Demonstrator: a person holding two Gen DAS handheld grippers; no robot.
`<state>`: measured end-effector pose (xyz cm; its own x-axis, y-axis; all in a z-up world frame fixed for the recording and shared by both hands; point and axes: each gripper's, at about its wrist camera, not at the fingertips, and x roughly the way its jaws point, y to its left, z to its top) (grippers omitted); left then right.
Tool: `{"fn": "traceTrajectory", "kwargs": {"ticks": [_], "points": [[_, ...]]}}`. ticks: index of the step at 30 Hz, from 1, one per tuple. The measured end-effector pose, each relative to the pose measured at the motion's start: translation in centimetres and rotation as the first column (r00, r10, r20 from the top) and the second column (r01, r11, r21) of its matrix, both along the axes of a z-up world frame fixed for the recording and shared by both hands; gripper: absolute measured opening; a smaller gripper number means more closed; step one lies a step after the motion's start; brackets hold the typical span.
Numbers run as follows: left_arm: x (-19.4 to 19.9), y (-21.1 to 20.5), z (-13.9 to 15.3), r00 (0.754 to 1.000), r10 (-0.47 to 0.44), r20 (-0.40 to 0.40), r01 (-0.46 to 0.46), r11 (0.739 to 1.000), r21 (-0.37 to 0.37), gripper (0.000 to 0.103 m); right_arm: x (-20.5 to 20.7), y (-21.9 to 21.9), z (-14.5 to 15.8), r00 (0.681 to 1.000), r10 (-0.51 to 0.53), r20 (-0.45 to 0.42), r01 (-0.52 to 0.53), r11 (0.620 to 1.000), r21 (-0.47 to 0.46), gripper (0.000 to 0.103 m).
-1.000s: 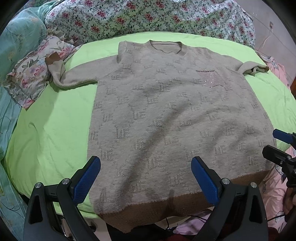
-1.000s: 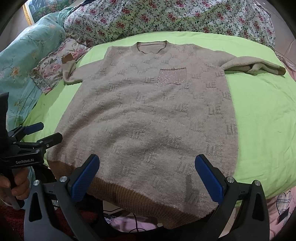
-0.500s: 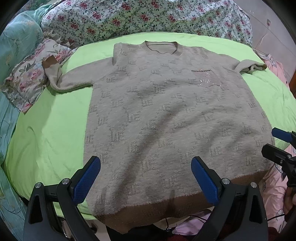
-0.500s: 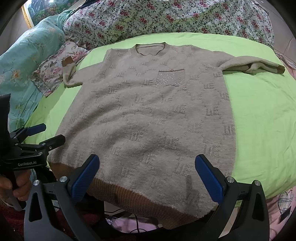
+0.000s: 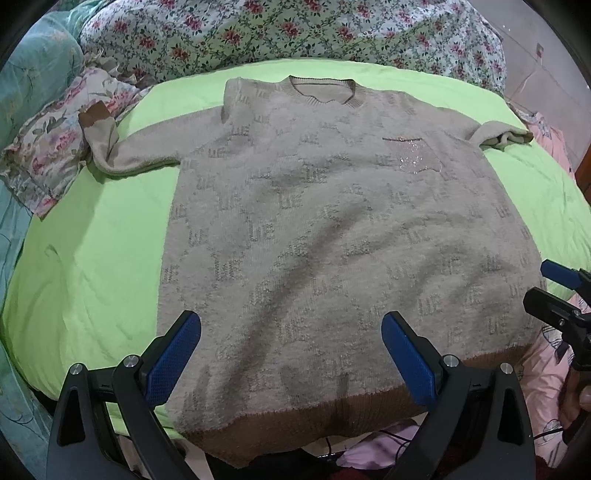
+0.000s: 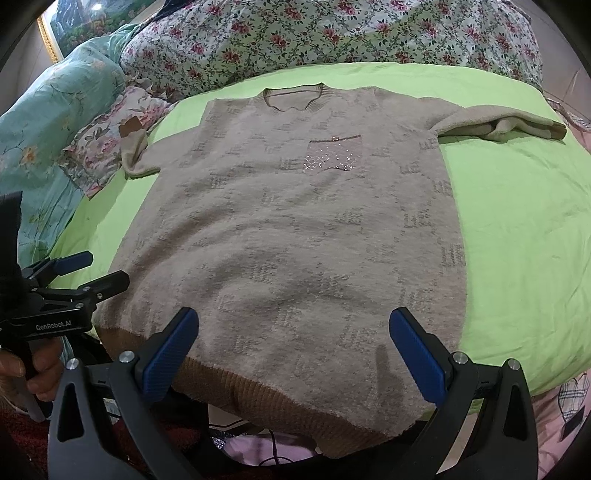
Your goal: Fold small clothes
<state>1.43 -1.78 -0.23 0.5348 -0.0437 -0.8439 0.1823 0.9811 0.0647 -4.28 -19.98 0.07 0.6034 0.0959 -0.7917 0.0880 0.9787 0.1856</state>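
Observation:
A beige knit sweater [image 5: 332, 229] with a brown hem and a sparkly chest pocket lies flat, front up, on a lime green sheet [image 5: 92, 258]. It also shows in the right wrist view [image 6: 295, 240]. Its left sleeve [image 5: 110, 147] reaches onto a floral pillow; its right sleeve [image 6: 502, 125] is bunched at the far right. My left gripper [image 5: 291, 347] is open and empty above the hem's left part. My right gripper [image 6: 293, 347] is open and empty above the hem's right part. Each gripper shows in the other's view, the right one [image 5: 554, 291] and the left one [image 6: 81, 273].
A floral quilt [image 5: 295, 33] is piled at the head of the bed. A floral pillow [image 5: 55, 147] and a teal blanket [image 6: 55, 122] lie at the left. Pink fabric [image 5: 546, 369] hangs below the bed's near edge. The sweater's hem overhangs that edge.
Both grippers have drifted slightly so the sweater sits a little lower and further left in the views. The sweater has not moved and both grippers stay open.

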Motion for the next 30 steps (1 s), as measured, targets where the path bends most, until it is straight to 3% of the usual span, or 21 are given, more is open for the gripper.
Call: {"fn": "traceTrajectory", "kwargs": {"ticks": [10,18,22,26,30], "points": [[1.2,0.0,0.1,0.999,-0.014,0.037,0.014,1.000,0.001,0.099,0.3,-1.2,-0.2,1.000,-0.022,-0.006,0.022,1.000,0.015,0.103],[5.4,2.2,0.3,0.999,0.044,-0.018,-0.046,0.989,-0.138,0.099,1.4,-7.8,1.0,0.985,-0.171,0.020,0.169,0.982,0.083,0.097],[7.3,2.9,0.4,0.997,0.079,-0.012,-0.080,0.991,-0.108,0.099,1.9,-14.0,1.9,0.955,-0.294,0.044,0.282,0.942,0.184,0.088],[9.5,3.3,0.5,0.995,0.099,-0.019,-0.101,0.989,-0.109,0.099,4.0,-21.9,2.4,0.900,-0.433,0.050,0.408,0.876,0.257,0.078],[10.6,2.6,0.0,0.995,0.095,-0.036,-0.099,0.990,-0.104,0.099,7.4,-28.2,3.0,0.850,-0.525,0.045,0.503,0.834,0.225,0.076]]}}
